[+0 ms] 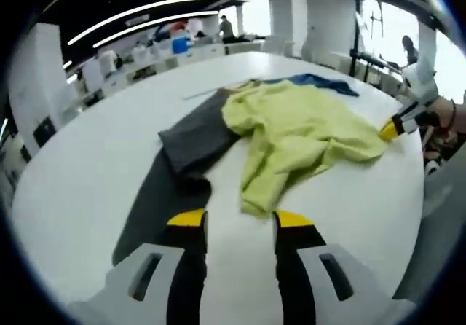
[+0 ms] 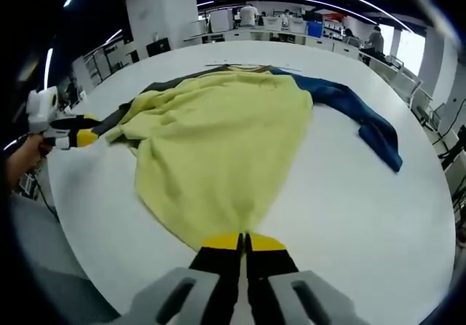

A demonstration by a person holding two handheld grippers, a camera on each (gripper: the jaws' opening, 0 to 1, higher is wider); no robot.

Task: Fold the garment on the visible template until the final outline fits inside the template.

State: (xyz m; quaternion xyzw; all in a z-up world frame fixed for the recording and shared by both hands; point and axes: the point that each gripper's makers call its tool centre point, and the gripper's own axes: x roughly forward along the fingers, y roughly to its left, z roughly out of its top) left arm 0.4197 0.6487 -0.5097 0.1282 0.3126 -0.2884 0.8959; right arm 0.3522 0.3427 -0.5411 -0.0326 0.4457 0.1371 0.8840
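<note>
Left gripper (image 1: 239,223), with yellow-tipped black jaws, is seen spread apart and holding nothing, just short of the near hem of a crumpled pale yellow-green fabric garment (image 1: 298,132). Right gripper (image 2: 243,242) is seen with its yellow-tipped jaws pressed together on the near edge of the same yellow-green garment (image 2: 218,150). The garment is spread loosely over the middle of a large round white worktop (image 1: 87,172). A dark grey cloth (image 1: 182,157) is laid flat beside and partly under it, and a dark blue cloth (image 2: 364,117) is trailed out from its far side. In the left gripper view the right gripper (image 1: 393,127) is seen at the garment's far edge, held by a hand (image 1: 442,114). In the right gripper view the left gripper (image 2: 79,137) is seen by the grey cloth (image 2: 120,117). Whether a template is marked on the worktop (image 2: 349,208) cannot be told.
</note>
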